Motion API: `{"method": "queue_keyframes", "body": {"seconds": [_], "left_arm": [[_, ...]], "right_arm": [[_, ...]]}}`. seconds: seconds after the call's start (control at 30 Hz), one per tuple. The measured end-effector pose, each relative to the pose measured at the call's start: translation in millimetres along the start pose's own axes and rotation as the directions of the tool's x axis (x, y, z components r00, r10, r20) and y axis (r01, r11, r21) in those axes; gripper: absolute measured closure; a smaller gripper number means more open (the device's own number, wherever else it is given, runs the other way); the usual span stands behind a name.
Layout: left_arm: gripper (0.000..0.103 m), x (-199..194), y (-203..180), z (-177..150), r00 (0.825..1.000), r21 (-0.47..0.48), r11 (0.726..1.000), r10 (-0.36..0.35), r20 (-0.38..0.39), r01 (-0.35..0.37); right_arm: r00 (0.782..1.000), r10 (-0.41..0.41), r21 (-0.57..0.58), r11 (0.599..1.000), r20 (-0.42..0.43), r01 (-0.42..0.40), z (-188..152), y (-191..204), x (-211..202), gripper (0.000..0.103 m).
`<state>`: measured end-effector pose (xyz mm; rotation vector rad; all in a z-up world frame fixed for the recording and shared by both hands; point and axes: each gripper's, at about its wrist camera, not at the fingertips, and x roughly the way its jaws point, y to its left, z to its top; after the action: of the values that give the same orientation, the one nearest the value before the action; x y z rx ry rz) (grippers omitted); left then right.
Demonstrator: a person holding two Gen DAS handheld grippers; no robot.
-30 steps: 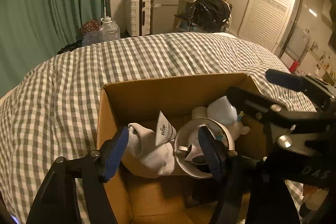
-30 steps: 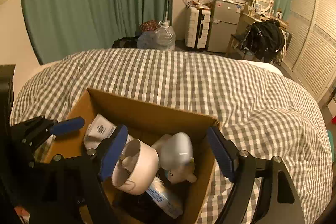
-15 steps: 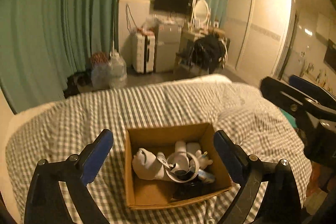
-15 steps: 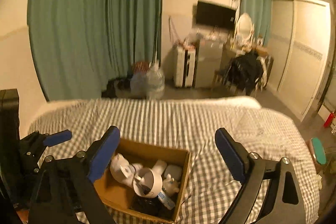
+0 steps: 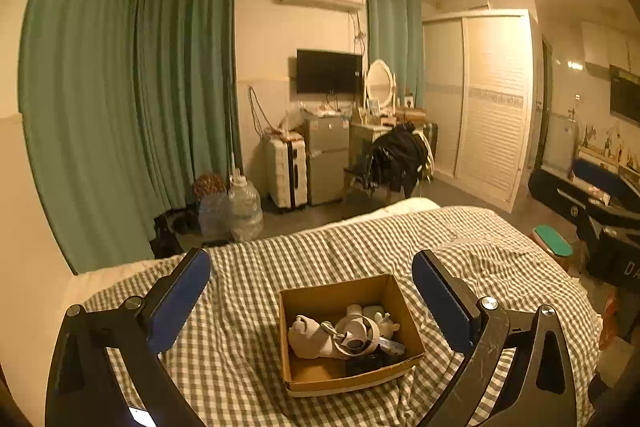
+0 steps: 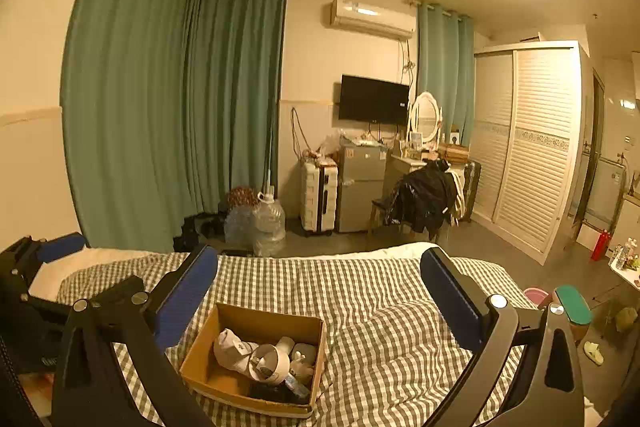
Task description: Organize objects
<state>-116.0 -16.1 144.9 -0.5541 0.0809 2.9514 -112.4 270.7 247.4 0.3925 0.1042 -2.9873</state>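
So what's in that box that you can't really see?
- Bottom of the cardboard box, left wrist view: a dark thing under the white ring is too shadowed to name.
- Same box, right wrist view: the near wall hides its floor.
- Small white toy, right wrist view: too small to identify.
- Print on the white sock: too tiny to read.

Dark item (image 5: 366,363) in box corner unidentifiable, left fingers (image 6: 60,247) partly cut off
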Motion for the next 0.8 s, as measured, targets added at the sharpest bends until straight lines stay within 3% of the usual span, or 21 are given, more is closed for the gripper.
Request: {"method": "queue_keyframes", "body": {"seconds": [0.1, 0.17, 0.4, 0.5, 0.8], "left_arm": [[0.000, -18.7, -1.3, -10.0, 0.999, 0.014, 0.999, 0.028, 0.045, -0.029], [0.000, -31.0, -1.5, -20.8, 0.990, -0.018, 0.994, 0.107, 0.092, -0.105], [0.000, -47.9, -5.3, -65.6, 0.978, -0.031, 0.988, 0.154, 0.144, -0.151], [0.000, -41.3, -8.8, -91.6, 0.972, -0.020, 0.981, 0.195, 0.133, -0.194], [0.000, -3.4, -3.9, -159.2, 0.980, -0.055, 0.980, 0.193, 0.043, -0.190]], "right_arm": [[1.000, 0.005, 0.027, 1.000, 0.022, -0.005, -11.5, -3.4, -19.6, 0.001], [0.999, 0.002, 0.033, 0.999, 0.036, -0.003, -20.0, -2.2, -27.3, 0.001], [0.998, -0.027, -0.023, 0.999, 0.052, 0.028, -64.5, 7.6, -36.8, 0.001], [0.999, -0.045, -0.024, 0.999, 0.030, 0.046, -91.6, 9.8, -30.2, 0.001], [0.996, -0.045, -0.029, 0.999, -0.082, 0.043, -177.1, 14.9, 7.4, 0.001]]}}
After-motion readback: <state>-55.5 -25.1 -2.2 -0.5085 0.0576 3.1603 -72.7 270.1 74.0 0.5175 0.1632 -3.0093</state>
